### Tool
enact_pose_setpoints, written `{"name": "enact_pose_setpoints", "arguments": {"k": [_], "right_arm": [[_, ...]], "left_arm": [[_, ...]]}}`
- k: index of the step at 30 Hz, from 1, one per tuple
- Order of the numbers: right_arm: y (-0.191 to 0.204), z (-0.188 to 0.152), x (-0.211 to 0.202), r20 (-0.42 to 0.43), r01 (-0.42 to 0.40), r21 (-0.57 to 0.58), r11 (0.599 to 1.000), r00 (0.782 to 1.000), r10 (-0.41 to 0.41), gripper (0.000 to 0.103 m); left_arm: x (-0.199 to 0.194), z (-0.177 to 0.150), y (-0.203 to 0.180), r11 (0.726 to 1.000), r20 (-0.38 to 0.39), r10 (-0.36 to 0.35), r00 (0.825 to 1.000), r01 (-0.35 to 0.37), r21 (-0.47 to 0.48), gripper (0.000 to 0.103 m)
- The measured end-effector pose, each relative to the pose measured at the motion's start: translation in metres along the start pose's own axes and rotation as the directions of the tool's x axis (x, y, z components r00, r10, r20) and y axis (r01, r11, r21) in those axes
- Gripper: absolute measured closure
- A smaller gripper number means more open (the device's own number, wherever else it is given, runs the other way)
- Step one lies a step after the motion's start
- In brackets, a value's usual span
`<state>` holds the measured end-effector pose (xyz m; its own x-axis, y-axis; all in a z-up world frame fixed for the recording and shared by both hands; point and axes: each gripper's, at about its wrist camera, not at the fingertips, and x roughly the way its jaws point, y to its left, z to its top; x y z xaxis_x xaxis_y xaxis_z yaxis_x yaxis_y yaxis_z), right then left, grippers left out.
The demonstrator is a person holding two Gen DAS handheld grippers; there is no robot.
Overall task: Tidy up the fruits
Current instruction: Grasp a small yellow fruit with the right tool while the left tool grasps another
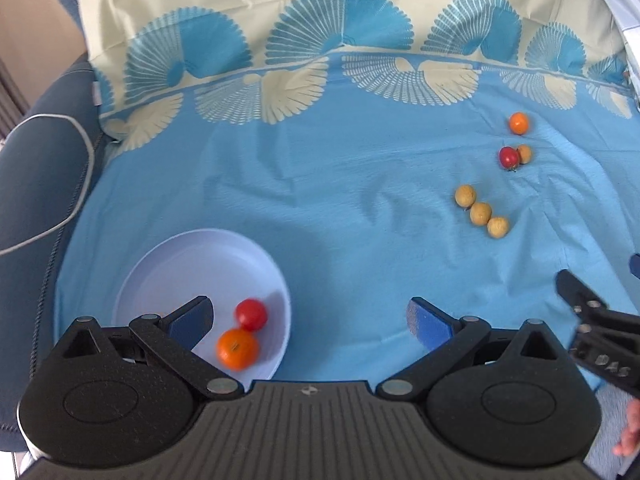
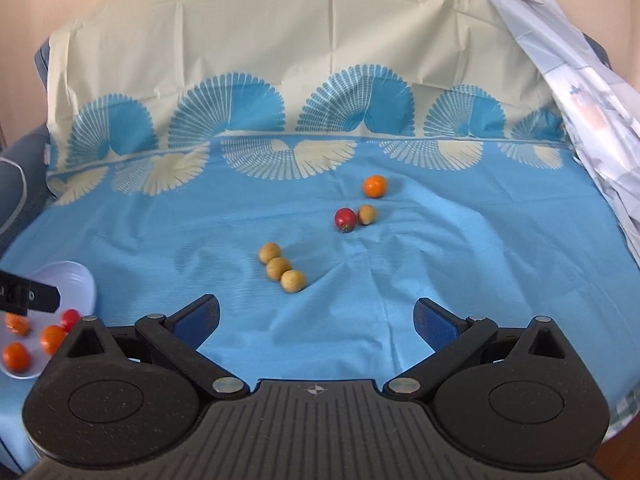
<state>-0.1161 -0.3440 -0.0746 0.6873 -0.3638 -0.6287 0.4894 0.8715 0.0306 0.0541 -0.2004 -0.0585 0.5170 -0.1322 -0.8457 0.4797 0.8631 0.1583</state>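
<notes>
A pale plate [image 1: 192,256] lies on the blue cloth and holds a red tomato [image 1: 251,314] and an orange [image 1: 237,349]. My left gripper [image 1: 310,320] hangs open just above the plate's right rim, nothing between its fingers. The right wrist view shows the same plate [image 2: 76,280] at far left with three oranges and a tomato [image 2: 70,319]. On the cloth lie three tan round fruits [image 2: 279,268], a red tomato [image 2: 345,218], a tan fruit [image 2: 366,214] and an orange [image 2: 375,186]. My right gripper [image 2: 316,318] is open, short of the tan row.
The blue sheet [image 1: 320,220] with a cream fan-pattern border covers a sofa; a dark blue cushion [image 1: 36,184] sits at left. A pale patterned cloth [image 2: 592,112] drapes at right. The right gripper's body [image 1: 596,332] and a hand show at the left view's right edge.
</notes>
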Motion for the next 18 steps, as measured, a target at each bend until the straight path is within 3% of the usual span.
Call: {"name": "enact_pose_setpoints", "arguments": {"k": [9, 12, 14, 15, 17, 18], "right_arm": [[0.011, 0.008, 0.128, -0.046, -0.071, -0.162, 0.984, 0.997, 0.064, 0.003], [0.014, 0.006, 0.15, -0.051, -0.102, -0.203, 0.974, 0.994, 0.094, 0.02], [0.011, 0.004, 0.157, -0.063, -0.131, -0.202, 0.971, 0.991, 0.12, 0.05], [0.01, 0.002, 0.16, -0.069, -0.133, -0.198, 0.971, 0.99, 0.121, 0.055], [0.005, 0.0, 0.158, -0.056, -0.124, -0.2, 0.972, 0.992, 0.115, 0.076], [0.001, 0.0, 0.156, -0.052, -0.114, -0.196, 0.974, 0.993, 0.106, 0.076]], "left_arm": [[0.072, 0.047, -0.031, 1.0, -0.072, -0.012, 0.997, 0.012, -0.003, 0.0], [0.088, 0.054, -0.036, 1.0, -0.088, -0.006, 0.996, 0.005, -0.012, 0.0], [0.098, 0.058, -0.039, 1.0, -0.099, -0.008, 0.995, 0.007, -0.018, 0.0], [0.102, 0.06, -0.042, 1.0, -0.105, -0.012, 0.994, 0.01, -0.021, 0.0], [0.11, 0.063, -0.052, 0.999, -0.117, -0.028, 0.993, 0.025, -0.024, 0.0], [0.112, 0.064, -0.058, 0.999, -0.12, -0.042, 0.992, 0.039, -0.023, 0.0]]}}
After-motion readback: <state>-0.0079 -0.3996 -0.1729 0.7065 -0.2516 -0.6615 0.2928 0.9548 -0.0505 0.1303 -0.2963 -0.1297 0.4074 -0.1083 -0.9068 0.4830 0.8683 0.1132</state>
